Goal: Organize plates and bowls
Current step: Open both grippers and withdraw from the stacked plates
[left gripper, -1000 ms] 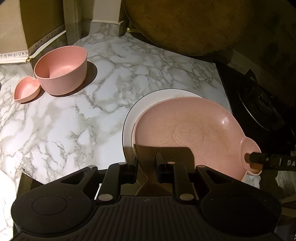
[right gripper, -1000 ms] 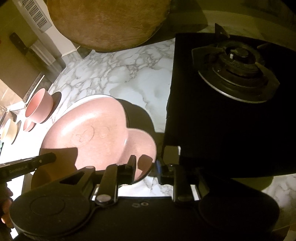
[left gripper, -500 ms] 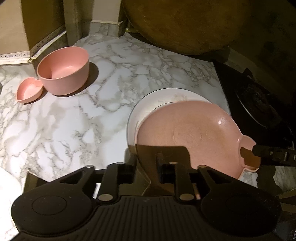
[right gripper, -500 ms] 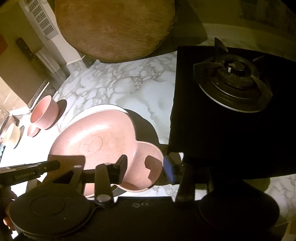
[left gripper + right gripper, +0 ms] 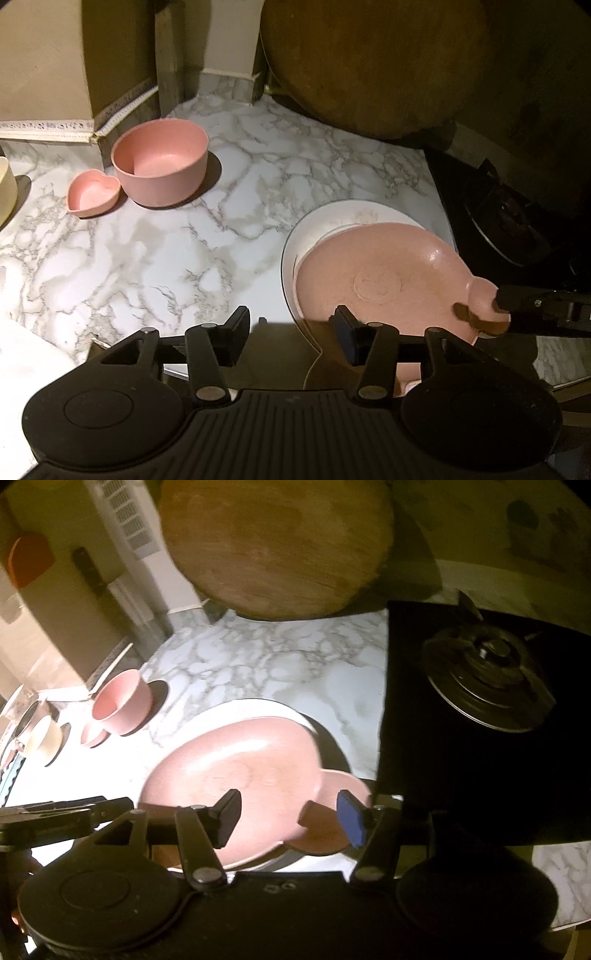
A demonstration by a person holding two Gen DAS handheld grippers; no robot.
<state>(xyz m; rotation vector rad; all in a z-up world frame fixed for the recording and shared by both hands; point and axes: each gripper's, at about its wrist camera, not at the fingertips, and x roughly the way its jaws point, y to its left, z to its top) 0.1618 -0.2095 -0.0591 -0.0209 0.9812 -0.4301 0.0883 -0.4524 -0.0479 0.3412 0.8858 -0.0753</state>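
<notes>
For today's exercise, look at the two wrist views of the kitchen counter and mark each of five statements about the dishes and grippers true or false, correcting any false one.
1. The pink plate lies on top of the white plate. True.
2. The left gripper is shut on the pink plate. False: its jaws stand open, holding nothing.
3. The heart-shaped dish sits beside the pink bowl on the marble counter. True.
4. The pink bowl is stacked on the pink plate. False: it stands apart, on the counter.
5. The right gripper is open, with the pink plate's small lobe between its fingers. True.
</notes>
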